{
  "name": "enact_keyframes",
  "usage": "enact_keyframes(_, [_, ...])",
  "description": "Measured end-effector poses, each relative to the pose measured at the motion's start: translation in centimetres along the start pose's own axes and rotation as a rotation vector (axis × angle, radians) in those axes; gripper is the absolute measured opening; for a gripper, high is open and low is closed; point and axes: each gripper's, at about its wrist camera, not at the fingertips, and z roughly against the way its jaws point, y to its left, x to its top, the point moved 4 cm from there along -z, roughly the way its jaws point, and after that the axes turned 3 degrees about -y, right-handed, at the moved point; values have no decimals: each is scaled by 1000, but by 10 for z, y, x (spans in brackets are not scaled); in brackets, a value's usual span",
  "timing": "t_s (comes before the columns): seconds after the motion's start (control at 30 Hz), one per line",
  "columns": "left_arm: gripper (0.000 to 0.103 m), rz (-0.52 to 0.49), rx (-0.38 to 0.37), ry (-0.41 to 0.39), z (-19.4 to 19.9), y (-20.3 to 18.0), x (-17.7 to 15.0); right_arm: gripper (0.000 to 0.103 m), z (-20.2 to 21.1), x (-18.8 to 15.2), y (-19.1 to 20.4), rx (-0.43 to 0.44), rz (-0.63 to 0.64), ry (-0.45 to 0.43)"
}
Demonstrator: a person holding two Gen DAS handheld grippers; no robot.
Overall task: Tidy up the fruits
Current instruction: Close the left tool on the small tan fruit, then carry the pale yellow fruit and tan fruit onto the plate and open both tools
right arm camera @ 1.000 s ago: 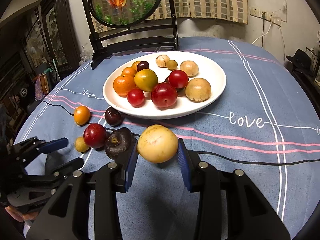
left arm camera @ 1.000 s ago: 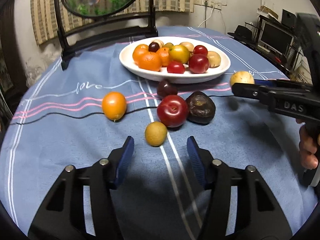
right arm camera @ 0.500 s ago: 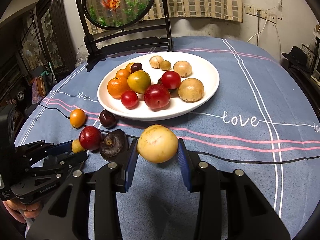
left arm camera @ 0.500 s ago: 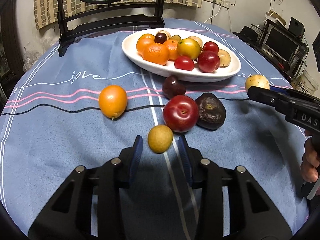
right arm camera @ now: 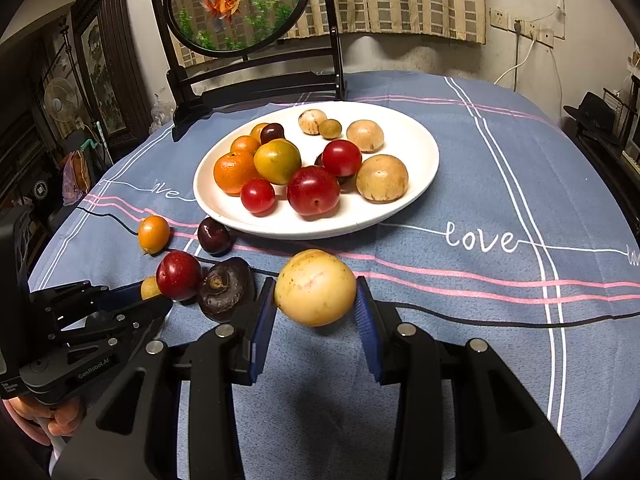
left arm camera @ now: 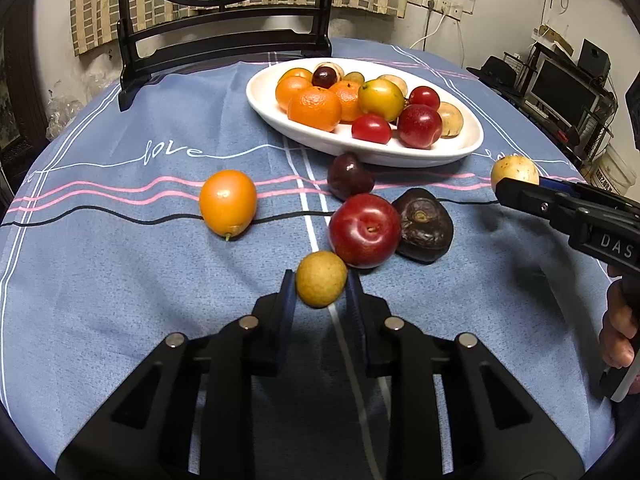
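My left gripper is shut on a small yellow-brown fruit that sits on the blue tablecloth, just in front of a red plum. Beside the plum lie a wrinkled dark fruit, a dark plum and an orange kumquat. My right gripper is shut on a large pale yellow fruit, held above the cloth in front of the white plate, which carries several oranges, red plums and tan fruits. In the left wrist view the right gripper shows at the right edge with that fruit.
A dark wooden stand with a round fish-painting panel rises behind the plate at the table's far edge. A black cord runs across the cloth. A person's hand grips the right tool's handle. Shelves and clutter stand beyond the table's right side.
My left gripper has moved forward to the small yellow-brown fruit and closed its jaws onto it. The right gripper has kept still with the pale yellow fruit.
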Motion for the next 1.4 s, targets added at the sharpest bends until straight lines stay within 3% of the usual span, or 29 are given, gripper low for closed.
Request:
enact_keyframes(0.3, [26,-1,16,-42,24,-3,-14,39,0,-1,2,-1,9,5])
enact_keyframes(0.57, [26,51,-18,-108,54,1,-17,39,11,-7,15,67,21,-11])
enact_keyframes(0.67, [26,56,-59,-132,62,1,-2,39,18,-3,21,108,22,-45])
enact_keyframes(0.83, [26,64,-143,-149,60,-4,45,39,27,17,17,94,16,-127])
enact_keyframes(0.93, [26,37,-123,-183,49,-8,78,39,21,40,5,74,-19,-170])
enact_keyframes(1.1, [26,52,-138,-171,1,-8,137,39,-4,74,-11,32,-35,-213])
enact_keyframes(1.2, [26,33,-97,-179,-22,-9,160,39,-24,90,-20,5,-45,-226])
enact_keyframes(1.4, [29,26,-62,-153,-58,-9,173,40,-60,101,-31,7,-40,-193])
